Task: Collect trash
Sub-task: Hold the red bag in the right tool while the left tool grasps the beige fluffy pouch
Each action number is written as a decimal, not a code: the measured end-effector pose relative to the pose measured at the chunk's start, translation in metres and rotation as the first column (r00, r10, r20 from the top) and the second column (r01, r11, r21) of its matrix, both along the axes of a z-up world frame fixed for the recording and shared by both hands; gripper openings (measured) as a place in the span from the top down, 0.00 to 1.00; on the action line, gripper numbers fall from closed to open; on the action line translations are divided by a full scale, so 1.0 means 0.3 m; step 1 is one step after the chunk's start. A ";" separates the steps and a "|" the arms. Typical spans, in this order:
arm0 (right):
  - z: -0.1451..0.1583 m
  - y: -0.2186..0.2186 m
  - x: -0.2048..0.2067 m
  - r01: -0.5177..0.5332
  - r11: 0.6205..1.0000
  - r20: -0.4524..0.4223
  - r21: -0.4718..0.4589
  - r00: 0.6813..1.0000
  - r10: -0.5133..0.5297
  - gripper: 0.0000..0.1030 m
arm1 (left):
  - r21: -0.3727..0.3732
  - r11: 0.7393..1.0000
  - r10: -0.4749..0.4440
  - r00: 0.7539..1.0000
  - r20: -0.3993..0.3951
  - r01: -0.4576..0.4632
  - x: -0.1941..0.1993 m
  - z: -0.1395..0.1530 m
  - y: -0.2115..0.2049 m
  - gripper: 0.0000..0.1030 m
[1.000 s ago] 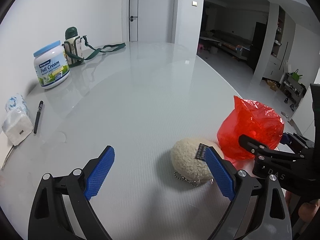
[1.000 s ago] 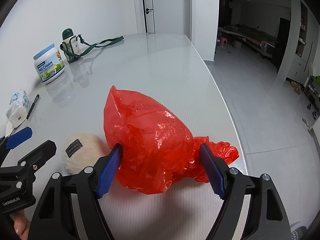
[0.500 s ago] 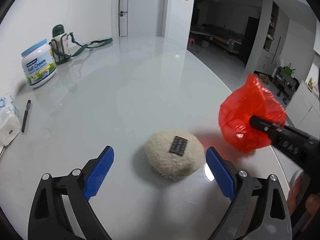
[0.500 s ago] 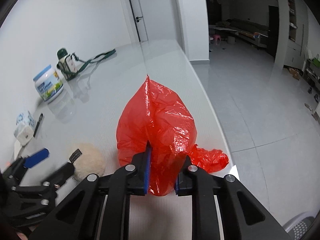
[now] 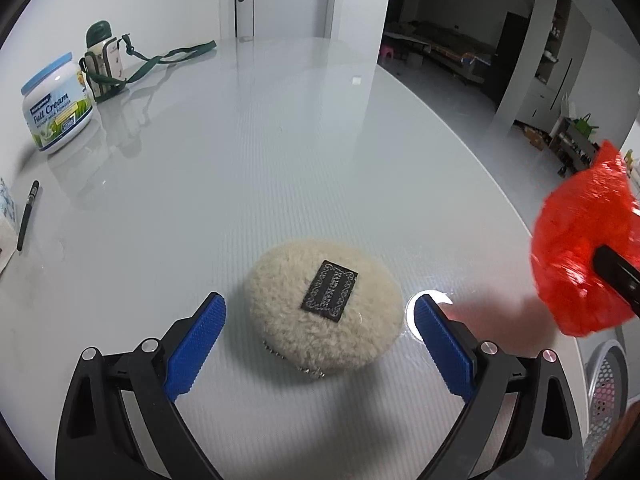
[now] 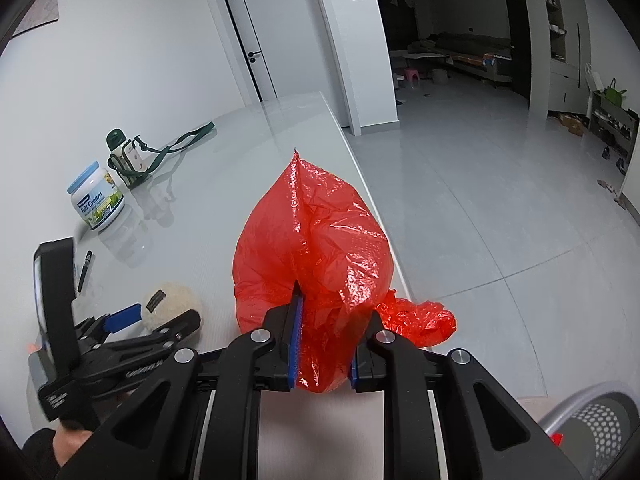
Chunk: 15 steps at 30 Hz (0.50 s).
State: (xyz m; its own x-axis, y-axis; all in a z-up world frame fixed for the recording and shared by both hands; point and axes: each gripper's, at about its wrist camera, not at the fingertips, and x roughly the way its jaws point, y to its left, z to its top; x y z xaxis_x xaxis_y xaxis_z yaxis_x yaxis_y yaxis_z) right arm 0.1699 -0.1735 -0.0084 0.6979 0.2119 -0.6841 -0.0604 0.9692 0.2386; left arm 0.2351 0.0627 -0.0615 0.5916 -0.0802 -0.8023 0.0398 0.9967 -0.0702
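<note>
Red plastic bag point(image 6: 316, 248), contents hidden, pinched by right fingers point(image 6: 294, 340); left fingers point(image 5: 196, 348) spread around fluffy pouch point(image 5: 324, 312).

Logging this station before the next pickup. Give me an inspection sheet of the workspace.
Surface: glossy white table, no spills seen.
Job's things: crumpled red plastic bag, lifted; perforated grey bin below the table edge.
Clutter: fluffy cream round pouch, blue-lidded milk powder tub, green-capped bottle with strap, black pen.
Grippers: right tool shut on the bag; left tool open around the pouch.
Cables: nothing seen.
Surroundings: white door, dim room beyond.
</note>
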 end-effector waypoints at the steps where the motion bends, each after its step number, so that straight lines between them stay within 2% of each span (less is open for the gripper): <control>1: -0.002 -0.005 -0.005 0.003 1.000 -0.002 0.002 1.000 -0.003 0.83 | 0.006 1.000 0.002 1.000 0.001 -0.002 0.002 -0.006 -0.005 0.13; 2: -0.005 -0.010 -0.010 0.006 1.000 -0.005 0.003 1.000 -0.006 0.83 | 0.012 1.000 0.001 1.000 0.001 -0.001 -0.002 -0.009 -0.013 0.18; 3: -0.006 -0.010 -0.012 0.008 1.000 -0.008 0.003 1.000 -0.008 0.83 | 0.017 1.000 -0.004 1.000 -0.001 0.004 -0.002 -0.012 -0.017 0.30; 4: -0.010 -0.013 -0.016 0.009 1.000 -0.011 0.004 1.000 -0.009 0.83 | 0.022 1.000 -0.012 1.000 -0.006 0.012 -0.002 -0.016 -0.022 0.33; 15: -0.017 -0.022 -0.058 0.020 1.000 -0.012 -0.001 1.000 -0.020 0.83 | 0.008 0.999 -0.034 0.998 0.050 0.034 -0.060 0.041 -0.033 0.35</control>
State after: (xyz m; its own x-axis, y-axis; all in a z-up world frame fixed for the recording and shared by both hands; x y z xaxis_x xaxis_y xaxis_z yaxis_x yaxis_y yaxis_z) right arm 0.1524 -0.1800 -0.0134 0.6939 0.1977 -0.6924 -0.0385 0.9704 0.2385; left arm 0.2170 0.0529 -0.0493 0.6278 -0.0951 -0.7725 0.0771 0.9952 -0.0599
